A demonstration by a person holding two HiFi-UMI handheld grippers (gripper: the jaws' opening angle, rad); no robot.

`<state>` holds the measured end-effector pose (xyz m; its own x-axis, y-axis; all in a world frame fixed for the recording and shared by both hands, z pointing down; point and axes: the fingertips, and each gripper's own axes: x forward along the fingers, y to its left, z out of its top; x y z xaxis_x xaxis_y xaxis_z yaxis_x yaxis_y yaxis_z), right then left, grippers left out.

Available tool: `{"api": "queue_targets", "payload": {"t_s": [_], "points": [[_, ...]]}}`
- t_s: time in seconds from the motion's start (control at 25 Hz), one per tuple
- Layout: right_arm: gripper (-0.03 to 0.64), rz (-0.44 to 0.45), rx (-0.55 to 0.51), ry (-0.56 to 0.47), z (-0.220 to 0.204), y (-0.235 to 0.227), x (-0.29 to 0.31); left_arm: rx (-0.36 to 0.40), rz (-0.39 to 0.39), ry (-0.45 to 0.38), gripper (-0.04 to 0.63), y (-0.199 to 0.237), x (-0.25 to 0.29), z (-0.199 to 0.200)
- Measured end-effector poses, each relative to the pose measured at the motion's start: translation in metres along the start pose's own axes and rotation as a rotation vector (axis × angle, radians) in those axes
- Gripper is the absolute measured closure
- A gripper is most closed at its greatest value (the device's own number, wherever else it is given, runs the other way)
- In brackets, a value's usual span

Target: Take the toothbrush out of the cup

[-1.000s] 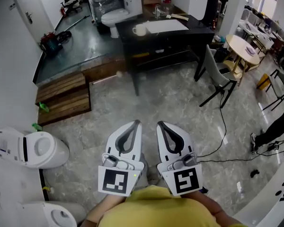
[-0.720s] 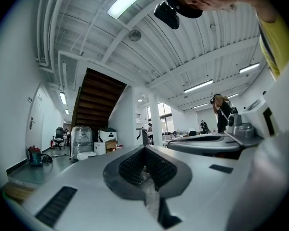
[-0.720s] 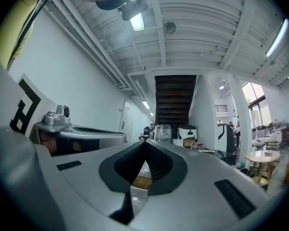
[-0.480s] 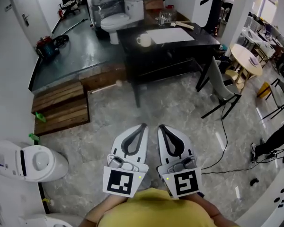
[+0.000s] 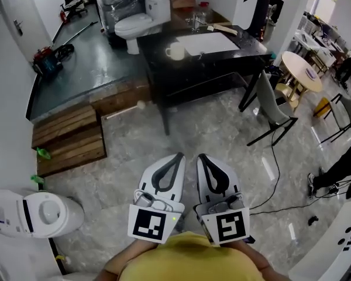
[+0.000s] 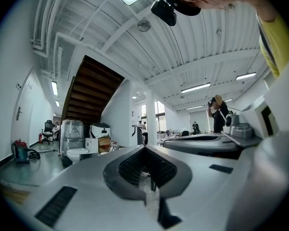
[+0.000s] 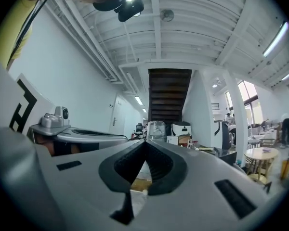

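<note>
Both grippers sit tucked in low against your yellow shirt [image 5: 187, 256], side by side and pointing forward over the marble floor [image 5: 222, 127]. Your left gripper [image 5: 179, 156] is clenched, tips pressed together on nothing. Your right gripper [image 5: 199, 156] matches it, pinched closed and empty. The two ride just beside each other without touching.

The white cup [image 5: 174, 52] stands on the black table [image 5: 245, 43], well ahead of you toward its left end, next to a white sheet [image 5: 209, 41]. The toothbrush is too small to make out from here.

Marble floor lies between you and the table. A grey chair [image 5: 273, 105] stands at the table's right end, and a black cable [image 5: 275, 174] trails across the floor on your right. On your left, wooden pallets [image 5: 67, 139] lie against a raised grey platform [image 5: 76, 69]. A toilet [image 5: 131, 23] sits beyond the table, and a second toilet [image 5: 38, 212] is close by at lower left. A round table [image 5: 301, 63] sits far right.

Only the gripper views look up and outward. A dark staircase [image 6: 91, 90] climbs above the room, a standing person [image 6: 216, 117] shows in the distance, and strip lights [image 7: 274, 40] run along the white ceiling. Each of those views also catches the other gripper alongside.
</note>
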<state>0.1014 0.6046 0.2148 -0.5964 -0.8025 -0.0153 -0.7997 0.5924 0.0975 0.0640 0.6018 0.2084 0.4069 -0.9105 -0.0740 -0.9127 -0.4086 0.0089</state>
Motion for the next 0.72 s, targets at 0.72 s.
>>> {"api": "queue_targets", "payload": {"t_s": [0.72], "points": [[0.600,0.030,0.013,-0.034,-0.010,-0.067,0.118,-0.023,0.037,-0.004,0.585,0.063,0.117,-0.017]]}}
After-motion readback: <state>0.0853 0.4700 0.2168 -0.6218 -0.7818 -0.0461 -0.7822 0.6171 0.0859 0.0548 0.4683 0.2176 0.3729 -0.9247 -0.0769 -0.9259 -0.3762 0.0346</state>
